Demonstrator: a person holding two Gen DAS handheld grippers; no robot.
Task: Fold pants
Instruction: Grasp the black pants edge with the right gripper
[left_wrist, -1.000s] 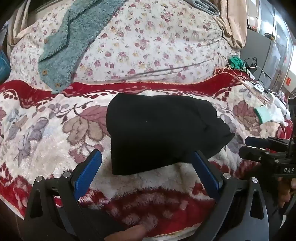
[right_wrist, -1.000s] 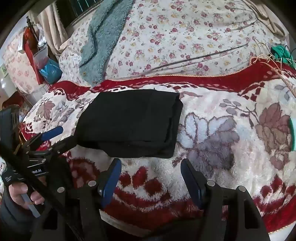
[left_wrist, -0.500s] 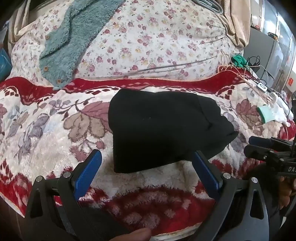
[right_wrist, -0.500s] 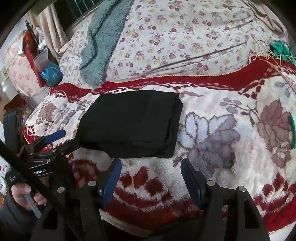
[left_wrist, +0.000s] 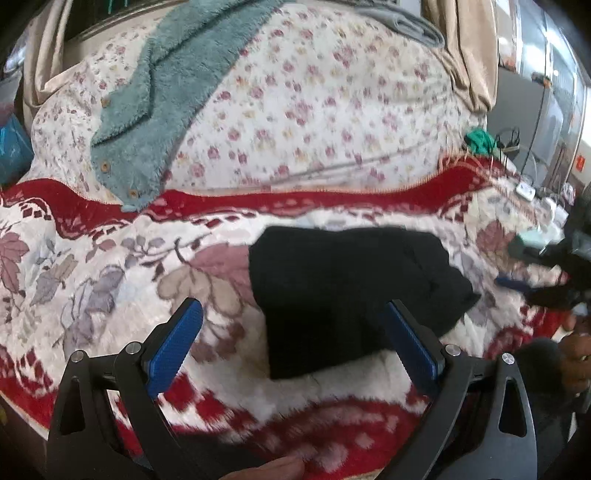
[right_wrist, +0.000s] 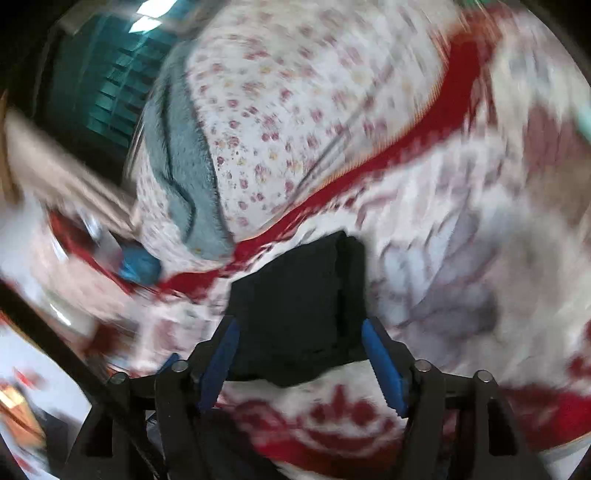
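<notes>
**Folded pants on the bed, both grippers empty**

The black pants (left_wrist: 354, 291) lie folded into a compact rectangle on the red-and-white floral blanket (left_wrist: 110, 266) that covers the bed. The bundle sits near the front edge of the blanket, with a thicker, rounded fold at its right end in the left wrist view.

The left hand-held gripper (left_wrist: 291, 339) hovers in front of the pants with its blue-padded fingers (left_wrist: 173, 347) spread wide. Nothing is between them; the near edge of the pants shows through the gap.

The right hand-held gripper (right_wrist: 301, 360) is also spread, and it holds nothing. In its own view, which is heavily motion-blurred and tilted, the pants (right_wrist: 295, 306) appear directly ahead between the two fingers; contact with the cloth cannot be determined. In the left wrist view this gripper (left_wrist: 535, 273) shows as a dark blurred shape at the right edge, just beside the right end of the pants.

Behind the blanket lies a rose-print quilt (left_wrist: 295, 110), with a teal fleece garment (left_wrist: 155, 110) draped over its left part
</notes>
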